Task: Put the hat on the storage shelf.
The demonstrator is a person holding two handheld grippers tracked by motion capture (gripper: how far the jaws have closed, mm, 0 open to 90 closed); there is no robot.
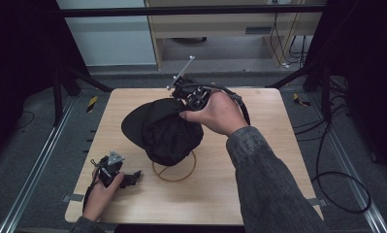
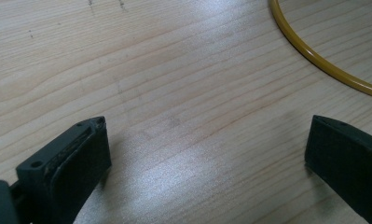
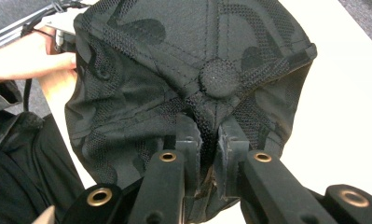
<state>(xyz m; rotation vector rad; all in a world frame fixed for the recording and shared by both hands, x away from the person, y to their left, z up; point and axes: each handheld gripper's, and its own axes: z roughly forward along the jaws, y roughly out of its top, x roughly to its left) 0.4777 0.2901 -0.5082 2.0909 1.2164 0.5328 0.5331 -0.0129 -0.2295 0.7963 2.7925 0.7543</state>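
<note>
A black cap [image 1: 162, 128] hangs over the middle of the wooden table [image 1: 259, 160], its brim toward the left. My right gripper [image 1: 191, 99] is shut on the cap [image 3: 183, 79]: its jaws pinch a fold of the crown fabric just below the top button [image 3: 219, 78]. Under the cap a thin yellow ring [image 1: 174, 174] lies on the table. My left gripper [image 1: 133, 175] rests near the front left corner, open, its jaws wide apart over bare wood with nothing between them. An arc of the yellow ring [image 2: 314, 56] lies beyond its right jaw.
A black cable [image 1: 336, 184] trails off the table's right side onto the grey floor. Metal rails run along both sides of the table. A pale cabinet [image 1: 220, 29] stands behind the far edge.
</note>
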